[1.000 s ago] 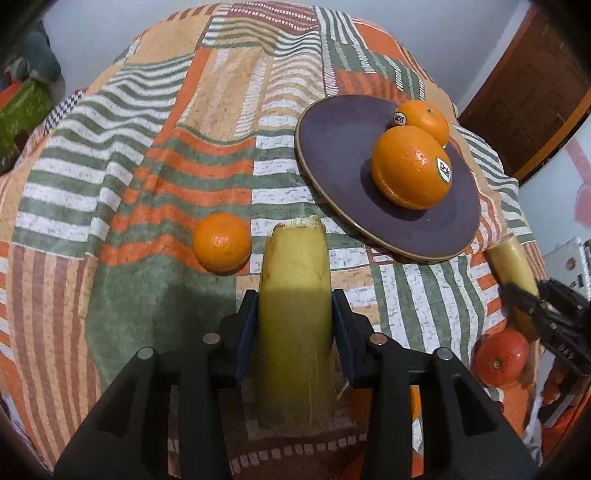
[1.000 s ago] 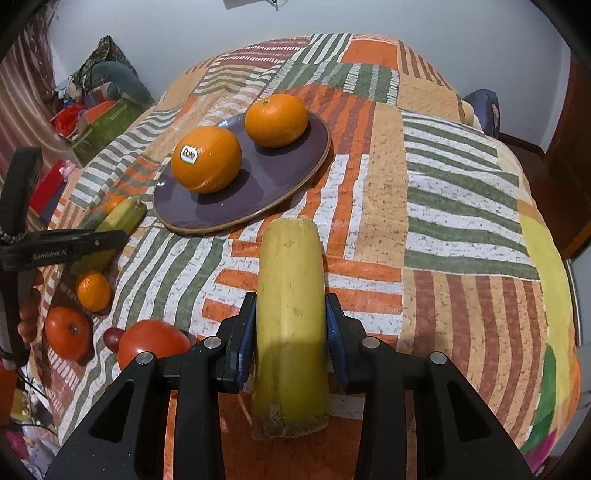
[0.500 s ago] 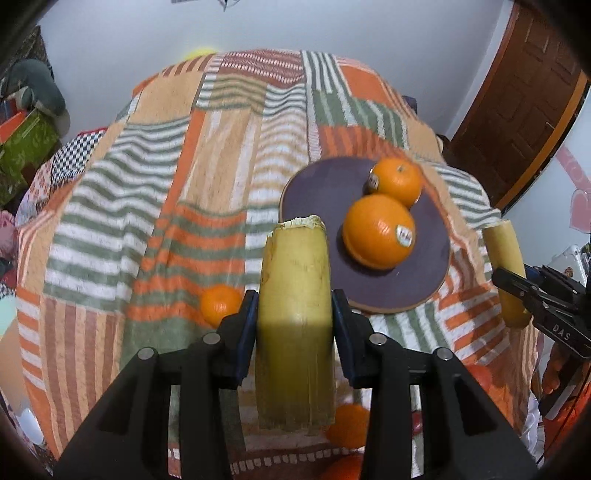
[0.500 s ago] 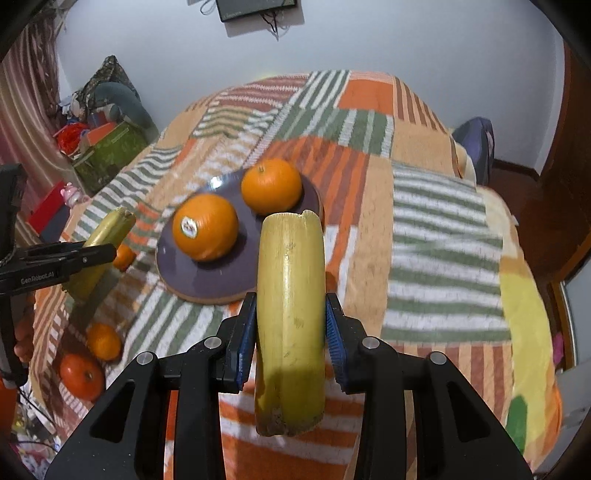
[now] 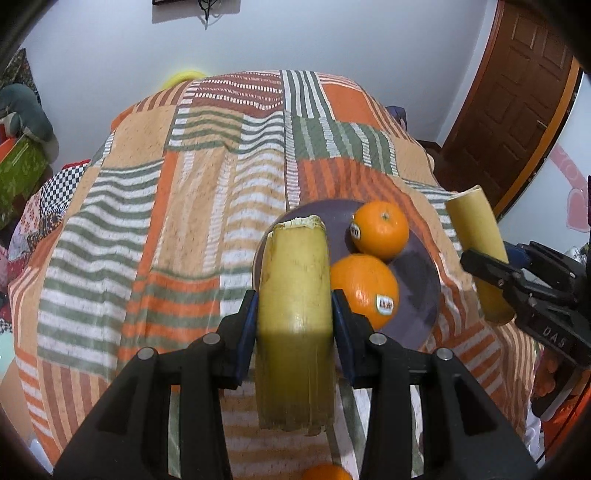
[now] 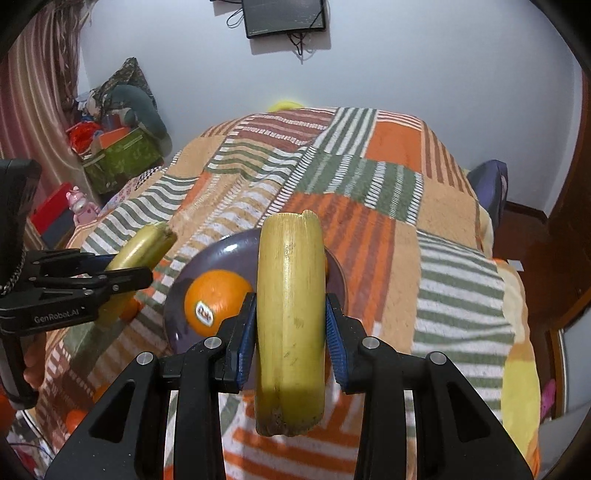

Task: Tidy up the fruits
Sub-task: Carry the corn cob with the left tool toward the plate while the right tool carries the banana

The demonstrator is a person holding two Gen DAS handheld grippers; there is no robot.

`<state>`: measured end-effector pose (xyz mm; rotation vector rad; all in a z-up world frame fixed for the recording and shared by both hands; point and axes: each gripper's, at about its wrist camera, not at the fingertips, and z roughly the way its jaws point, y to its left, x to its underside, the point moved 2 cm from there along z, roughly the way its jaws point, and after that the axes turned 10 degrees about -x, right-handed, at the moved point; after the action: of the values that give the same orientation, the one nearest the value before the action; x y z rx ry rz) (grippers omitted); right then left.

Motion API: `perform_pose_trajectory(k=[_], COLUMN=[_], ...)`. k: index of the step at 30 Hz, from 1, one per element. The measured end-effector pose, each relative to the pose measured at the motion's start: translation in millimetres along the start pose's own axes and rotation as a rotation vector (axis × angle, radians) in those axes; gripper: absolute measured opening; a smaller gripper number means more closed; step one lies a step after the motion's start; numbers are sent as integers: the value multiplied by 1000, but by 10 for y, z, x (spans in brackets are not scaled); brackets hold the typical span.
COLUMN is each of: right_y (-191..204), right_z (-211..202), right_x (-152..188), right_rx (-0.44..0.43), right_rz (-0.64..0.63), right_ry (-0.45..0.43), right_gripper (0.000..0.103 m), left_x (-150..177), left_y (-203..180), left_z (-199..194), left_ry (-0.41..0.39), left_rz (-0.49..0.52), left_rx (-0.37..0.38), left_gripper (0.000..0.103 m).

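My left gripper (image 5: 294, 328) is shut on a yellow banana piece (image 5: 293, 280), held upright above the patchwork-covered bed. My right gripper (image 6: 290, 332) is shut on a second banana piece (image 6: 290, 295). Behind both lies a dark purple plate (image 5: 421, 291) carrying a large stickered orange (image 5: 365, 286) and a smaller orange (image 5: 382, 229). The right gripper with its banana (image 5: 478, 240) shows at the right edge of the left wrist view. In the right wrist view the left gripper's banana (image 6: 144, 247) shows at the left, the plate (image 6: 221, 251) sits behind, and one orange (image 6: 216, 297) is visible.
A small orange (image 5: 325, 472) lies on the striped cover (image 5: 147, 229) near the lower edge. Reddish fruit (image 6: 75, 419) sits at the lower left of the right wrist view. A wooden door (image 5: 517, 103), a green box (image 6: 122, 155) and a wall screen (image 6: 284, 16) surround the bed.
Both grippers have risen and tilted up with their banana pieces still clamped. The bed, plate and oranges look smaller and farther, and more wall shows above.
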<state>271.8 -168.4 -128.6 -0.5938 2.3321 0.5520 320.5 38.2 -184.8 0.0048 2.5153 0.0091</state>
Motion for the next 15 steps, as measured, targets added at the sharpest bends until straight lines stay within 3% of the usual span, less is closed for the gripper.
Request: perform_pose_trajectory(k=[15], right_y=[53], right_z=[516], right_x=[-284], right_rx=[-38], right_rz=[-47], right_ry=[47], right_gripper=[32], left_x=[-272], left_y=[-35], left_z=[540], left_ry=[36], left_rz=[2], left_rx=[11], left_gripper=[39])
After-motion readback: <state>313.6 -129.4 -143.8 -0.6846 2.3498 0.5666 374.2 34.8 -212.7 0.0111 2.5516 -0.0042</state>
